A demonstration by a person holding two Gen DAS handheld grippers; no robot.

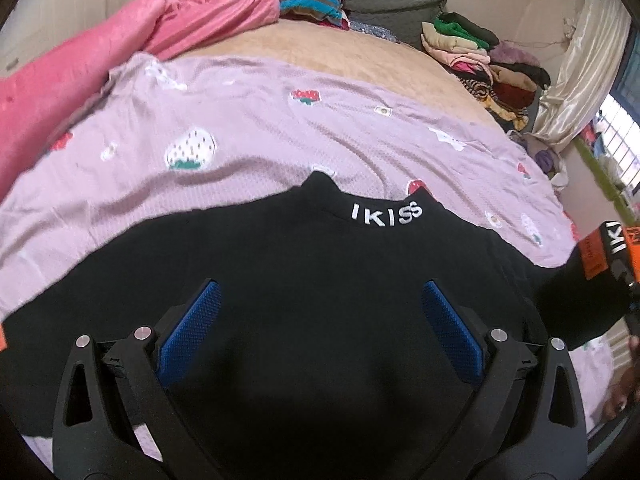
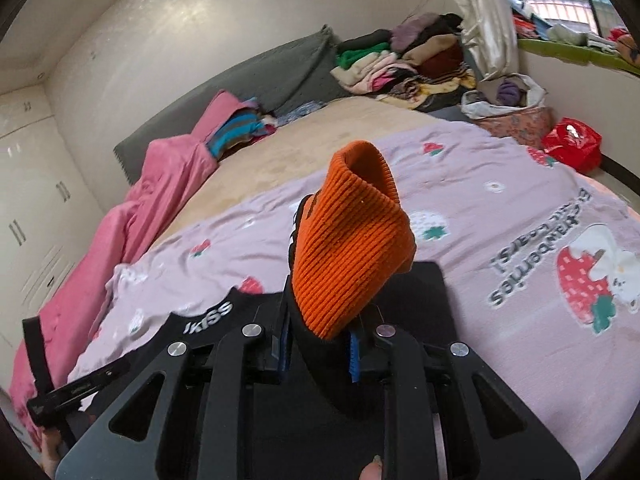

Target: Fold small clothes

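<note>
Orange ribbed knit, the cuff [image 2: 352, 236] of a black garment [image 1: 312, 300], stands up folded over itself between the blue pads of the right gripper [image 2: 320, 350], whose jaws are clamped narrowly on it where the cuff meets the black sleeve. The garment itself lies spread on a lilac bedspread [image 1: 240, 128] printed with strawberries, its collar carrying white "IKISS" lettering [image 1: 386, 215] and pointing up the bed. The left gripper [image 1: 320, 320] hovers over the black body with its jaws wide apart and nothing between them; whether its pads touch the cloth cannot be told. The likeliest trouble, as a judgement, is that the sleeve drags the whole body along when it is carried across, since nothing pins the torso down, and the soft bedspread, already rippled, could bunch under it. The grip also looks shallow: thick springy ribbing could slide out of the pads and drop short of the fold line. The black fabric appears smooth, limp and matte, hiding its own creases, so a crooked fold would be hard to spot. Beyond lie a plush pink blanket [image 1: 132, 40] and heaps of mixed clothes [image 2: 404, 64] well apart from the work.
</note>
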